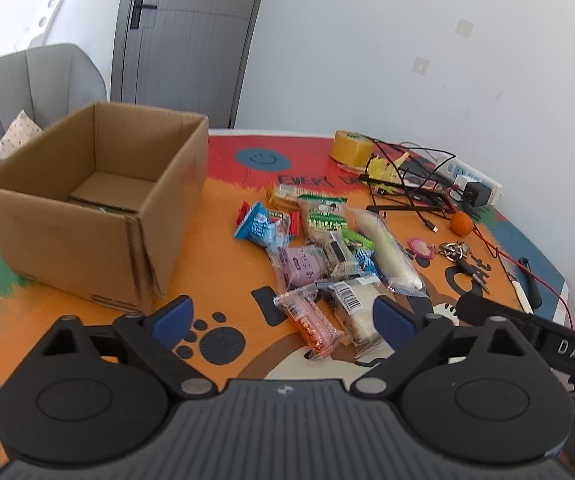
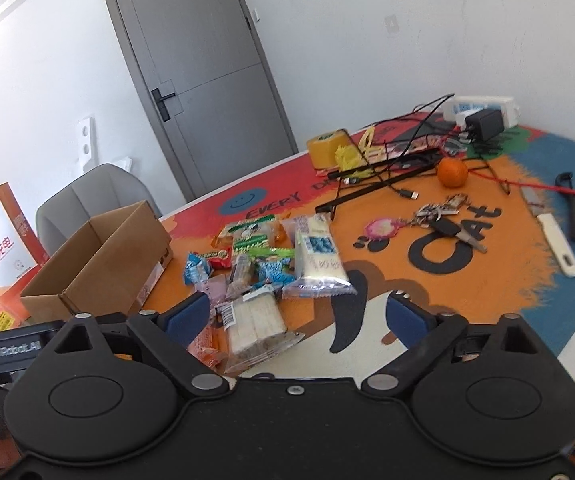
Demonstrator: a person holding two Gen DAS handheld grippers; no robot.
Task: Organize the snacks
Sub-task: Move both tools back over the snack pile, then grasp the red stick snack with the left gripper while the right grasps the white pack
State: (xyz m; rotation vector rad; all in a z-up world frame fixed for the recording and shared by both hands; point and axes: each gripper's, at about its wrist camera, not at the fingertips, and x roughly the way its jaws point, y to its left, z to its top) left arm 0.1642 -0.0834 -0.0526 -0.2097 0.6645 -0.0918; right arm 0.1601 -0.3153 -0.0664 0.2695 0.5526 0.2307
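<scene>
left wrist view: snack pile (image 1: 327,256) lies on the counter (image 1: 215,216) right of the open cardboard box (image 1: 95,200); long white packet (image 1: 387,252) runs near-to-far, slightly tilted.
left gripper (image 1: 283,312): jaws wide, holding nothing.
right wrist view: right gripper (image 2: 299,312) jaws wide, empty; white packets (image 2: 253,320) perhaps just below.
room: grey door (image 2: 207,80), white wall.
</scene>
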